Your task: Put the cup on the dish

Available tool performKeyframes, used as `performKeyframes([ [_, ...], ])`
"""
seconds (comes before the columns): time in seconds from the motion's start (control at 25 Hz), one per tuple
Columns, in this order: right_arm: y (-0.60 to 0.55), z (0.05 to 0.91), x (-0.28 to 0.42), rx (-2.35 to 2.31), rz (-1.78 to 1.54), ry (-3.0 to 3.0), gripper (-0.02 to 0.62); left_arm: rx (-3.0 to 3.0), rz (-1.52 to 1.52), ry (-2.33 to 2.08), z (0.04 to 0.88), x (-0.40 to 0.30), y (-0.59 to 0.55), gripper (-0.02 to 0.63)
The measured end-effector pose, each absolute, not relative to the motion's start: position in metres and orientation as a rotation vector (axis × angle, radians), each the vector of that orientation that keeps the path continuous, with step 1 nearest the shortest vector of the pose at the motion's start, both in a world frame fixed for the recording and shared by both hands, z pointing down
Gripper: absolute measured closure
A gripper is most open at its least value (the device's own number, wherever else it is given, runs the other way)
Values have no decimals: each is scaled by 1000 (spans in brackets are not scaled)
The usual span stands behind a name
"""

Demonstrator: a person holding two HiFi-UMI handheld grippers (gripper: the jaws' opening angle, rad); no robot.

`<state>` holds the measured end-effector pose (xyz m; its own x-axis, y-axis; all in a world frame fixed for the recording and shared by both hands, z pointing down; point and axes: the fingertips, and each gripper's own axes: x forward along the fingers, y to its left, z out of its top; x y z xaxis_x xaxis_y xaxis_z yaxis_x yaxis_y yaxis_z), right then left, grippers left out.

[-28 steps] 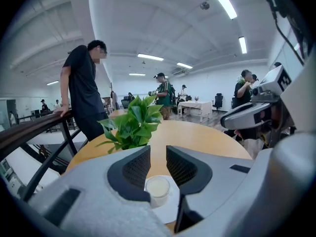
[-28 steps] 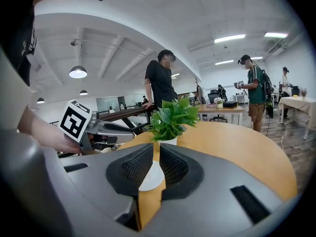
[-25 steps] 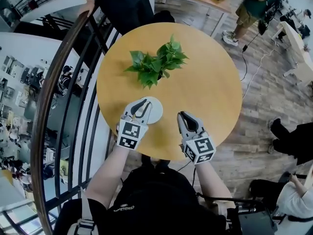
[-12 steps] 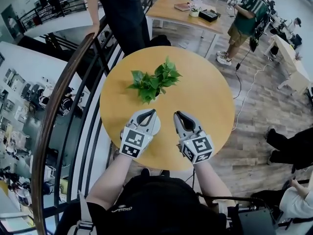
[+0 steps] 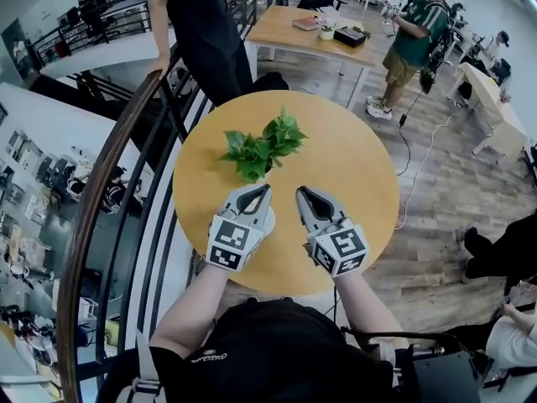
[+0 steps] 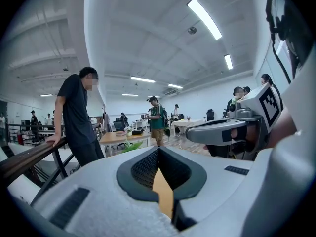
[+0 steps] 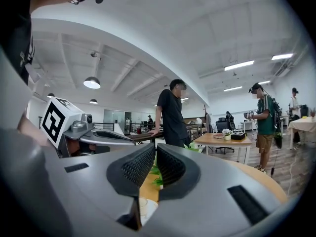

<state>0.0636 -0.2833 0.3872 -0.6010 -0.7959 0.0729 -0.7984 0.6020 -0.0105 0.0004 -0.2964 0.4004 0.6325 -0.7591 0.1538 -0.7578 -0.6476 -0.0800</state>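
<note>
In the right gripper view, a small white cup (image 7: pixel 141 205) stands on a white dish (image 7: pixel 151 209), seen low through the slit between the jaws. In the head view both are almost wholly hidden under my left gripper (image 5: pixel 267 189). That gripper hovers over the near left part of the round yellow table (image 5: pixel 352 166), shut with nothing in it. In its own view the left gripper (image 6: pixel 158 152) has its pads meeting at the tips. My right gripper (image 5: pixel 300 193) floats beside it, and in its own view the right gripper (image 7: pixel 154 149) is shut and empty.
A leafy green potted plant (image 5: pixel 258 151) stands mid-table just beyond the grippers. A dark curved railing (image 5: pixel 109 166) runs along the table's left side, and a person in black (image 5: pixel 201 23) leans on it. A wooden desk (image 5: pixel 319 32) and other people stand further back.
The left jaws, slightly apart over the dish a second ago, have shut. Both grippers have lifted and drawn together, and the left one now covers the dish in the head view.
</note>
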Motion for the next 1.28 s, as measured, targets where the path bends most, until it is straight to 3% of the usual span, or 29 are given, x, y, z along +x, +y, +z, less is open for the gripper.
performKeyframes([
  [1.28,-286,401,60,1337,126,-2739,590,-2872,-301,1327,418,0,-301,600],
])
